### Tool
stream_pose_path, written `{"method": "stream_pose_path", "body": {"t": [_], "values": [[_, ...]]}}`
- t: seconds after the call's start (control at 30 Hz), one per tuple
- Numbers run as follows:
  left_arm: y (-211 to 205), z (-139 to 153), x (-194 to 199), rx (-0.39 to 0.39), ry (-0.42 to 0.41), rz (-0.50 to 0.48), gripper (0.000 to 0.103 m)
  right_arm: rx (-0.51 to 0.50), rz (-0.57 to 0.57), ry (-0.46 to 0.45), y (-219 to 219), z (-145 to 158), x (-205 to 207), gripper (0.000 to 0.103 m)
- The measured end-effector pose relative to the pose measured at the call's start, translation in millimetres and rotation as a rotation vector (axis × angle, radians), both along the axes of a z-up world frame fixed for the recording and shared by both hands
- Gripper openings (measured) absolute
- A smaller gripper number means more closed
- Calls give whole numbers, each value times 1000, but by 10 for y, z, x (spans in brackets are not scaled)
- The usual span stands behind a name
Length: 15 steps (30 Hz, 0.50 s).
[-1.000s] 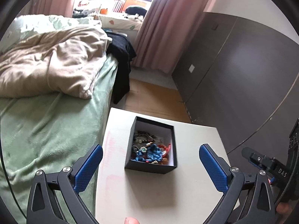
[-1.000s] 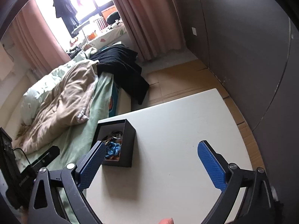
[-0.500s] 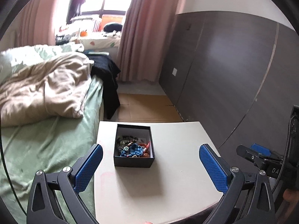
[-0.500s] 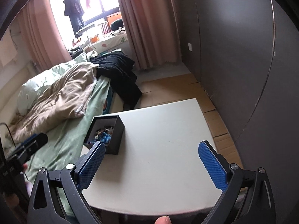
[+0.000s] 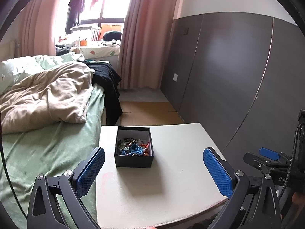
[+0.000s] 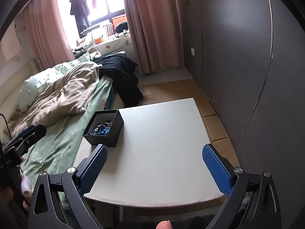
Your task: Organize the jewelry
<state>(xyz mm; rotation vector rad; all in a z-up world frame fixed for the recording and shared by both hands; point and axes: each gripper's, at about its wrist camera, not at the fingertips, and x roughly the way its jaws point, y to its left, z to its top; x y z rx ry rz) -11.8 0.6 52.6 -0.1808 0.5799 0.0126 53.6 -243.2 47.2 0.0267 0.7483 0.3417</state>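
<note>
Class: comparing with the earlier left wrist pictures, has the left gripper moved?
Yes. The left gripper has pulled back and risen: the black box and white table look smaller and farther than before.

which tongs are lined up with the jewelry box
The left tongs: the black box sits between their open blue pads. The right tongs, also open, point at bare table, box off to their left.

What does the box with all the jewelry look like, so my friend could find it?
Look at the white table beside the green bed. Near its bed-side far corner sits a small black box with no lid. It is the only thing on the table, holding a tangle of blue and red beads.
</note>
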Motion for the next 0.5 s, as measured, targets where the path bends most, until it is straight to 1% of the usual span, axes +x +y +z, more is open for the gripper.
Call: {"method": "stream_pose_path", "body": {"t": [0.17, 0.5], "values": [[29, 0, -13, 8, -7, 9, 103, 26, -2, 2, 5, 7, 5, 101], [20, -30, -32, 17, -5, 5, 103, 14, 7, -1, 94, -12, -13, 101]]}}
